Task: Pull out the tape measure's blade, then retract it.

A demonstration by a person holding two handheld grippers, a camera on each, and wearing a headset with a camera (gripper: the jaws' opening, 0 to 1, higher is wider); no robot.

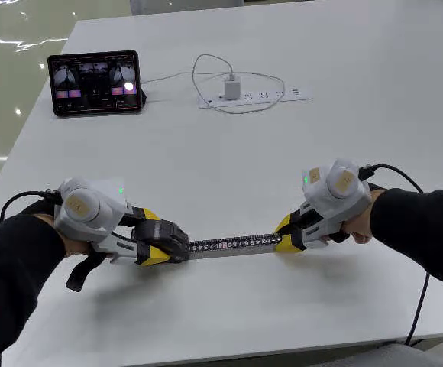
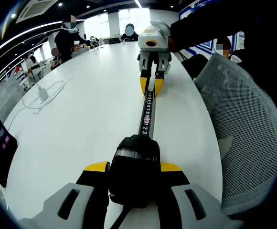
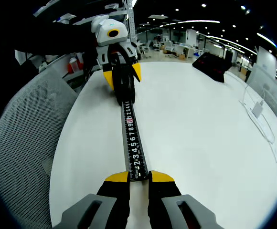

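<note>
A black tape measure case (image 1: 163, 238) (image 2: 135, 162) lies near the table's front edge, and my left gripper (image 1: 154, 239) (image 2: 134, 168) is shut on it. Its black blade (image 1: 233, 245) (image 2: 147, 112) (image 3: 131, 140), printed with white numbers, runs straight along the white table to my right gripper (image 1: 288, 235) (image 3: 138, 177), which is shut on the blade's end. In the right gripper view the case (image 3: 123, 78) sits far along the blade between the left gripper's yellow-tipped fingers (image 3: 108, 78). In the left gripper view the right gripper (image 2: 152, 85) stands at the blade's far end.
A tablet (image 1: 95, 82) stands at the back left of the white table (image 1: 221, 153). A power strip (image 1: 256, 96) with a white charger (image 1: 231, 86) and looped cable lies at the back centre. A mesh chair (image 2: 243, 124) stands beside the table's front edge. People sit in the far background.
</note>
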